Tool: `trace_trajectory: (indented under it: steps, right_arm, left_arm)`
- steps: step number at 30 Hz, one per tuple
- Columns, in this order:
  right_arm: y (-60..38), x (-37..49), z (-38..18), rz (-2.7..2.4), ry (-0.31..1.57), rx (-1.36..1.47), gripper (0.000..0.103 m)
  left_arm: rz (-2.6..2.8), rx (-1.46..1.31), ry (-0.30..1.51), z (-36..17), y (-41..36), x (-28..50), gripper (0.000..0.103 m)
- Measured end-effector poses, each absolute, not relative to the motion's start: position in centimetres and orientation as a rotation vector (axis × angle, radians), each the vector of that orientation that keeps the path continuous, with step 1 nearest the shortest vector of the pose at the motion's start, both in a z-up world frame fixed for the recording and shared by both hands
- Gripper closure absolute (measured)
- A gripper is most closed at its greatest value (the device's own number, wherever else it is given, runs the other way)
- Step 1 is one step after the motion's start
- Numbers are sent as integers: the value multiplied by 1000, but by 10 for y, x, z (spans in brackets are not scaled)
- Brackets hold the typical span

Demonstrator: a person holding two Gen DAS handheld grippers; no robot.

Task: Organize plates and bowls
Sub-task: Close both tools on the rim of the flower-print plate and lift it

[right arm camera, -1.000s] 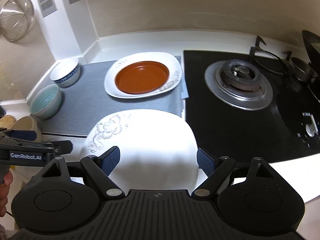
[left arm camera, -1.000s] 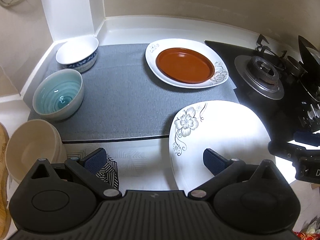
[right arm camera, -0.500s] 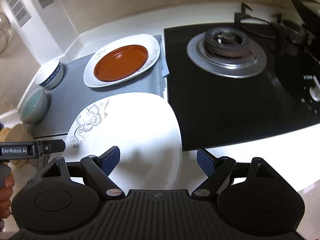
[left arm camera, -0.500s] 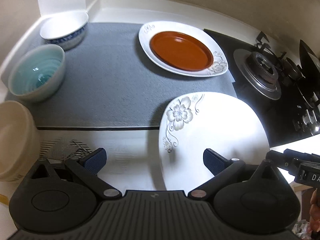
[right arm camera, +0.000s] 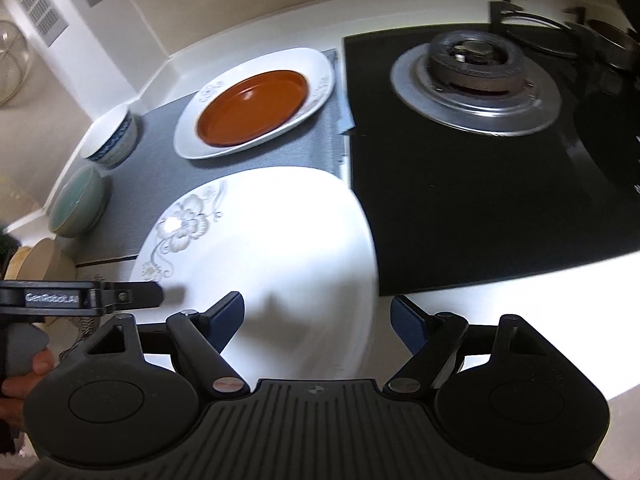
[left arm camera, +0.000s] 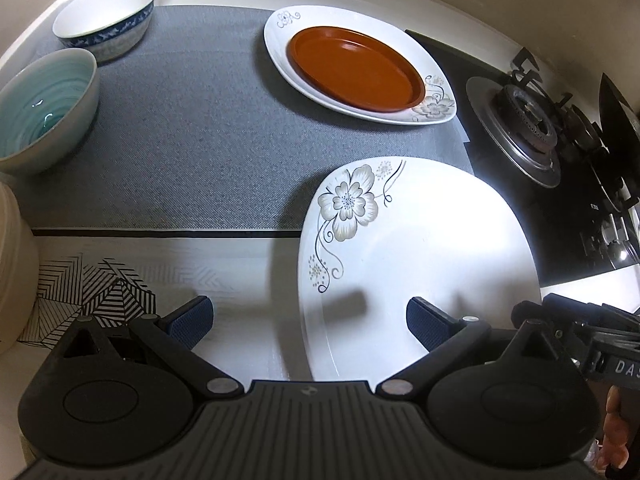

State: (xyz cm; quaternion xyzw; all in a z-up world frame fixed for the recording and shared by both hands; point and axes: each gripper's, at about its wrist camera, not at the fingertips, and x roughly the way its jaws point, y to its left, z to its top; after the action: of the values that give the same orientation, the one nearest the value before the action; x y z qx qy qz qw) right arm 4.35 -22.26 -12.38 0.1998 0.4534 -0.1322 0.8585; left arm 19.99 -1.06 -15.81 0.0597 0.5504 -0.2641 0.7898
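A big white plate (left arm camera: 420, 248) with a flower drawn on one corner lies at the front of the desk (left arm camera: 248, 264). Part of it rests on the gray mat (left arm camera: 192, 132) and part on the white desk. Its right edge is just beside the black stove (right arm camera: 480, 200).

The left tool (left arm camera: 308, 320) hangs over the plate's left edge. Its two blue pads are wide apart. The left pad is over the bare desk and the right pad is over the plate. It holds nothing.

The right tool (right arm camera: 318, 318) hangs over the plate's right edge. Its left pad is over the plate and its right pad is over the white desk. Its jaws are wide but are closing a little, with the plate's edge between them, and the pads do not press on it.

Farther back on the mat sits another white plate (left arm camera: 436, 110) with a brown dish (left arm camera: 356, 68) lying in it. On the left side of the mat stand a blue-green bowl (left arm camera: 44, 108) and a white bowl with a blue band (left arm camera: 104, 20), close to each other. A cream bowl (left arm camera: 12, 264) shows at the far left edge.
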Motion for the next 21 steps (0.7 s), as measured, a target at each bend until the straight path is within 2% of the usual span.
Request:
trace_trajectory:
  steps: [12,16,21]
  right_arm:
    - [-214,64,-122,-268,986,387,19]
    - [-199,75,-117,-98,941,377,24]
    - [-172,93,-114,-45,904,180,24]
  left_arm:
    - [-519,107,1191,-161,0,205,0]
    - [-491,95,1194,-161,8,209,0]
    - [-464,77,1196,-161,17,212,0]
